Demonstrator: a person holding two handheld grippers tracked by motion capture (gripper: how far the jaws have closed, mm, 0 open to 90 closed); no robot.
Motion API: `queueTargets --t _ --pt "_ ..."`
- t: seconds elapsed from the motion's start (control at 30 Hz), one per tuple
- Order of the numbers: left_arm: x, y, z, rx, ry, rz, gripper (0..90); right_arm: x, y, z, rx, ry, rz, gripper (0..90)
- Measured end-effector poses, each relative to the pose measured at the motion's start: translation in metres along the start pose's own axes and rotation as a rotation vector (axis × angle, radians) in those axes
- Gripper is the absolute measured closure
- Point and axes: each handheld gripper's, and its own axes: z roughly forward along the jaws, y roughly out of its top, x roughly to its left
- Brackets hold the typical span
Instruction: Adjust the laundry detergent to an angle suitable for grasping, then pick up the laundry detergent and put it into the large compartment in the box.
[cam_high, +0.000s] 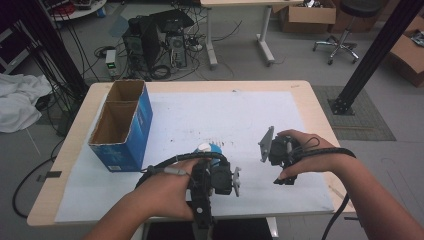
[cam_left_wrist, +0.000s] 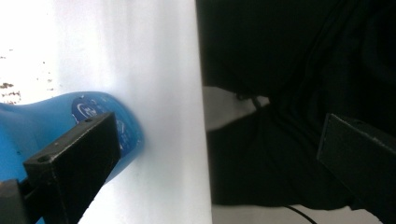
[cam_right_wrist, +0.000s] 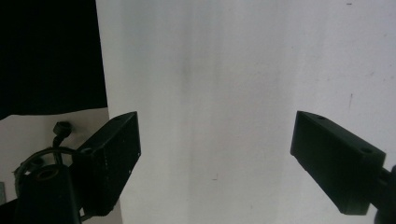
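Blue bottle (cam_left_wrist: 28, 121) lies beside the spread left claw (cam_left_wrist: 215, 154), near the table edge (cam_left_wrist: 201, 140).

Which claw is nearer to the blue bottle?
Left. The left claw is right beside the blue bottle, open; the right claw is apart, further right on the white sheet.

We see a wooden table (cam_high: 310, 100) with a white sheet (cam_high: 225, 115) spread over most of its top. On the sheet, a blue bottle (cam_high: 212, 148) lies just beyond the left gripper (cam_high: 215, 180), beside its left jaw. A blue box (cam_high: 122, 125) stands farther to that gripper's left, open-topped, on the sheet's edge.
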Motion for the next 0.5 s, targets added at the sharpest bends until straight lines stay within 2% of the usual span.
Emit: queueTargets --t 0.1,0.27,0.5 --pt "0.0003 -0.0004 0.0020 0.010 0.002 0.002 0.1 0.0008 -0.0008 -0.0016 0.003 0.000 0.000 16.0" --pt "-0.0028 -0.0008 -0.0029 -0.004 0.003 -0.003 0.1 0.0032 -0.0034 -0.0035 -0.004 0.001 0.003 16.0" --pt "-0.0065 0.0006 -0.0011 0.018 0.003 -0.013 0.1 0.0059 -0.0032 -0.0053 -0.009 0.000 -0.003 15.9"
